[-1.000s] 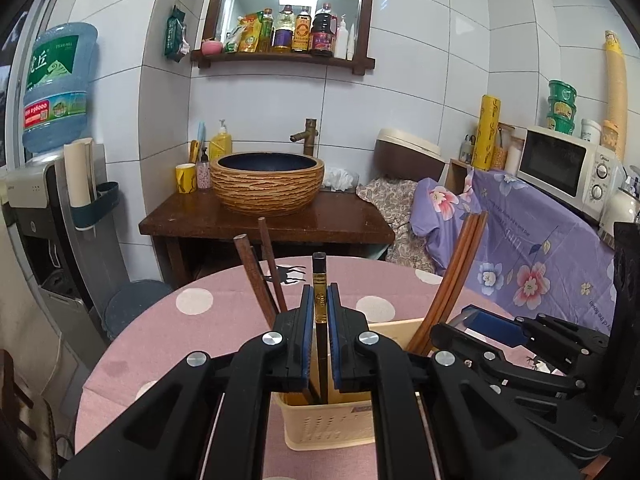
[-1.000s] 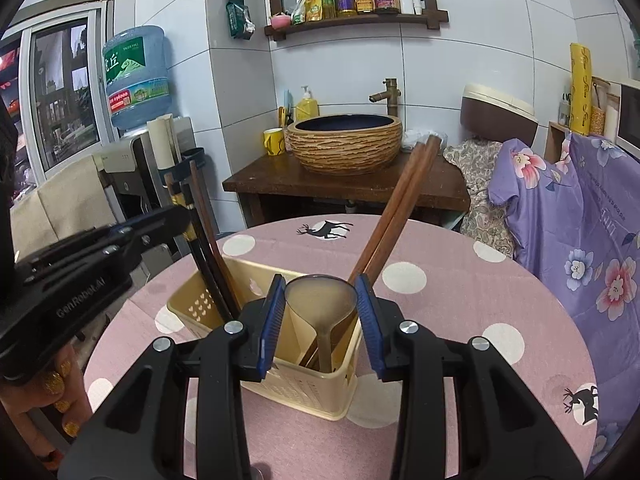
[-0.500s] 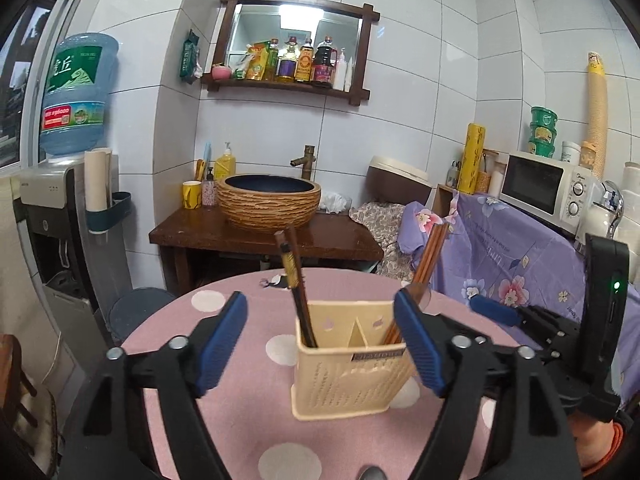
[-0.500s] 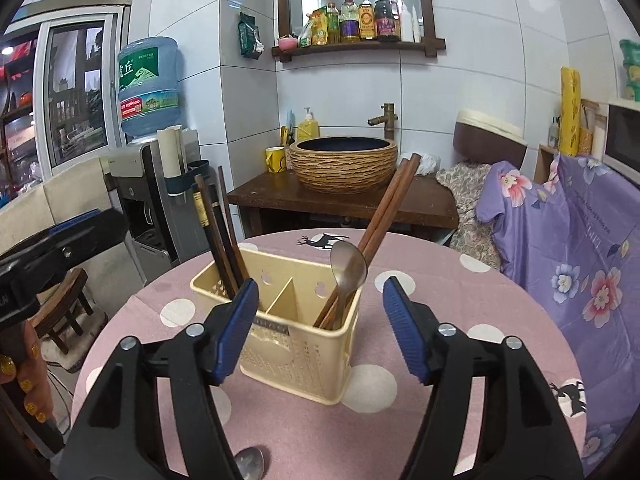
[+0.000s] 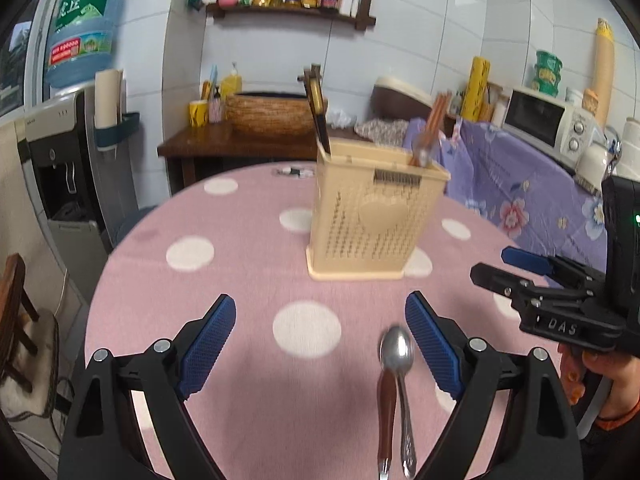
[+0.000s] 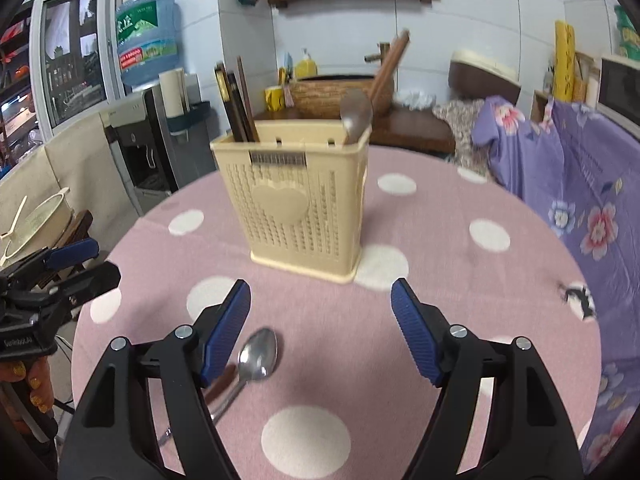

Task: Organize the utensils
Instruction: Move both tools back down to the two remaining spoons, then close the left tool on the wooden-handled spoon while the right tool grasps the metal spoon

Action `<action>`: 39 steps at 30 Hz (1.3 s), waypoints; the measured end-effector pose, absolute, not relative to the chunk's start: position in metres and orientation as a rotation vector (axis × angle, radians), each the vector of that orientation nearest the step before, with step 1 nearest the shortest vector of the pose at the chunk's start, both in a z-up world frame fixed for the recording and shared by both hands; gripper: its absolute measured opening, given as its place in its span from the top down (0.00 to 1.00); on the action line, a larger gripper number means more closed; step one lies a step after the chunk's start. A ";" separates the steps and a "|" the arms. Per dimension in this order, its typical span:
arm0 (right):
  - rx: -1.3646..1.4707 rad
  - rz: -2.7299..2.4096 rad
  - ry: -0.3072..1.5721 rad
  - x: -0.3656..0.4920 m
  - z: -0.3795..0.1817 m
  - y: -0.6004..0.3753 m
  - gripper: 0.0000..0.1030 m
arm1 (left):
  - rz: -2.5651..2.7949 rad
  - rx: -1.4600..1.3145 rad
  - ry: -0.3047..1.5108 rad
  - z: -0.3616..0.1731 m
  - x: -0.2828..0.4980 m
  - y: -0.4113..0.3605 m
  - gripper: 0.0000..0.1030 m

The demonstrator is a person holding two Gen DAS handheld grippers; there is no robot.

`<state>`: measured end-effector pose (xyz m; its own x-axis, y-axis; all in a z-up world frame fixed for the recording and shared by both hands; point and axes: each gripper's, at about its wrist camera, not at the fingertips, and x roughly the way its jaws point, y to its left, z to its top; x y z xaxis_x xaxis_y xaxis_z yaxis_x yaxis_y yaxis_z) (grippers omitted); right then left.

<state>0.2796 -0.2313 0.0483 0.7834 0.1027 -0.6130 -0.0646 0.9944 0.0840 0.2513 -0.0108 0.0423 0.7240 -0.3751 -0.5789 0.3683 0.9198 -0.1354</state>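
A beige perforated utensil basket (image 5: 372,216) (image 6: 300,204) stands on the pink dotted table (image 5: 240,288). Dark chopsticks (image 6: 236,104) lean in its left compartment; brown chopsticks (image 6: 386,68) and a metal spoon (image 6: 356,114) lean in its right one. A loose metal spoon (image 5: 396,354) (image 6: 258,356) lies on the cloth beside a brown-handled utensil (image 5: 387,408). My left gripper (image 5: 320,328) hovers low before the basket, its jaws still opening, nothing between the pads. My right gripper (image 6: 320,320) is likewise still opening and empty, the loose spoon just inside its left finger.
Behind the table stand a wooden washstand with a woven basin (image 5: 276,116), a water dispenser (image 5: 68,128) at left and a flowered purple cloth (image 5: 520,184) with a microwave (image 5: 548,124) at right. A wooden chair (image 5: 16,304) stands at the table's left edge.
The left gripper let go of a dark chopstick, the right of the spoon; both stay in the basket. Both grippers opened wide, drew back and sank toward the table, where a loose spoon shows.
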 end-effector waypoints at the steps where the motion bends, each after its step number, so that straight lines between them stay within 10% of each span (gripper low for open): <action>1: 0.070 0.088 0.685 0.277 0.041 -0.232 0.29 | -0.419 -0.003 0.660 0.035 0.247 -0.012 0.21; 11: 0.136 0.069 0.775 0.265 -0.004 -0.241 0.29 | -0.532 0.094 0.835 -0.020 0.221 -0.040 0.49; 39: 0.116 0.079 0.811 0.261 -0.013 -0.228 0.29 | -0.503 0.182 0.908 -0.042 0.252 -0.065 0.82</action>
